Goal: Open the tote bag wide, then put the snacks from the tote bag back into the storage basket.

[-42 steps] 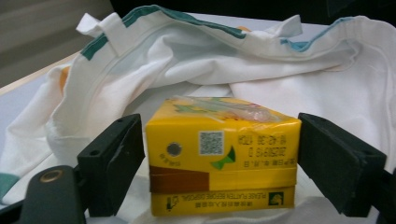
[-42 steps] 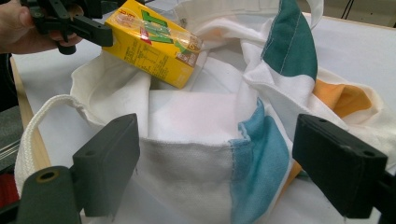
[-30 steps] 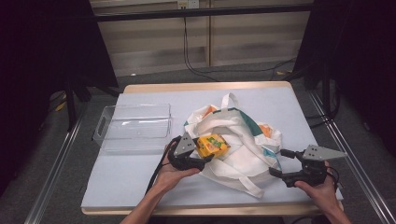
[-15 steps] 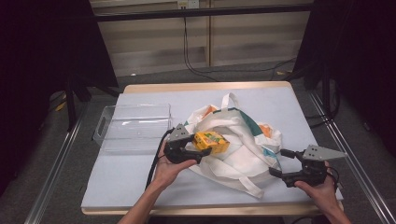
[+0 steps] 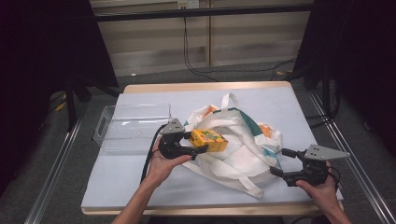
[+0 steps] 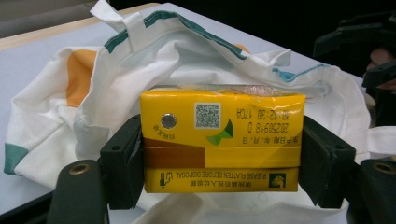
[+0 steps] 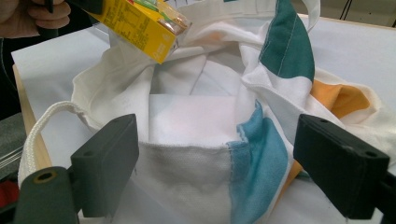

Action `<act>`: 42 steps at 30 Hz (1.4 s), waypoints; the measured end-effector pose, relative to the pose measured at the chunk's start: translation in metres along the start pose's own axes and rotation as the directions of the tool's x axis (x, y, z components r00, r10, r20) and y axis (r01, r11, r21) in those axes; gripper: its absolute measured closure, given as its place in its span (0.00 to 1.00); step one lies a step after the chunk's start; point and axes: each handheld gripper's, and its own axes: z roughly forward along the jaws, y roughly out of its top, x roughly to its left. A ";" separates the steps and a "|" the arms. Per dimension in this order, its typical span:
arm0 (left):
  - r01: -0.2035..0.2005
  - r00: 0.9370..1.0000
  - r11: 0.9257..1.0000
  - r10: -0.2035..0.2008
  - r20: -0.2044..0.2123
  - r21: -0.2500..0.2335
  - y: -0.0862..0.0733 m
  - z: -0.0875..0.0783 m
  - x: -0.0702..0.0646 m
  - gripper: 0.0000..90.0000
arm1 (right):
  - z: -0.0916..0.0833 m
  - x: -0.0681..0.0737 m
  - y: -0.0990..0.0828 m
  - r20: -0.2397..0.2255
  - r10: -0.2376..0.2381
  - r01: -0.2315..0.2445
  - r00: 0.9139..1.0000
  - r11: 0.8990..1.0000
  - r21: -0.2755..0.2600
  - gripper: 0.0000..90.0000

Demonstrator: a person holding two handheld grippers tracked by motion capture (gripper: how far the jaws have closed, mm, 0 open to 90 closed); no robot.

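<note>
A yellow drink carton [image 5: 210, 140] hangs just above the mouth of a white tote bag [image 5: 243, 149] with teal, orange and blue patches. My left gripper [image 5: 198, 143] is shut on the carton [image 6: 222, 140], one jaw on each short end. The carton [image 7: 140, 23] also appears tilted at the top of the right gripper view, over the bag's opening [image 7: 191, 116]. My right gripper [image 5: 279, 162] sits at the bag's near right edge. It [image 7: 215, 163] stands open, with the bag's rim lying between its wide-apart jaws.
A clear plastic tray [image 5: 133, 126] lies left of the bag on the pale blue table top [image 5: 289, 107]. The bag's rope handles [image 5: 233, 179] trail toward the table's near edge. Dark stands and cables surround the table.
My left gripper has lifted the carton slightly and shifted a little away from the person, over the bag. The right gripper has stayed put.
</note>
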 end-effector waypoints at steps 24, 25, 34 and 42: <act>-0.005 0.999 0.999 0.003 0.041 0.043 0.024 -0.046 0.014 0.31 | -0.006 0.002 -0.002 -0.005 -0.020 0.020 1.000 1.000 -0.012 0.15; 0.001 0.999 0.999 -0.003 0.045 0.035 0.025 -0.048 0.015 0.31 | -0.006 0.002 -0.002 -0.004 -0.020 0.020 1.000 1.000 -0.012 0.15; 0.010 1.000 0.998 -0.010 -0.006 0.068 0.028 -0.067 0.024 0.31 | -0.006 0.002 -0.002 -0.006 -0.021 0.021 1.000 1.000 -0.012 0.14; 0.011 1.000 0.998 -0.011 -0.002 0.060 0.032 -0.081 0.027 0.31 | -0.007 0.002 -0.002 -0.007 -0.022 0.022 1.000 1.000 -0.016 0.14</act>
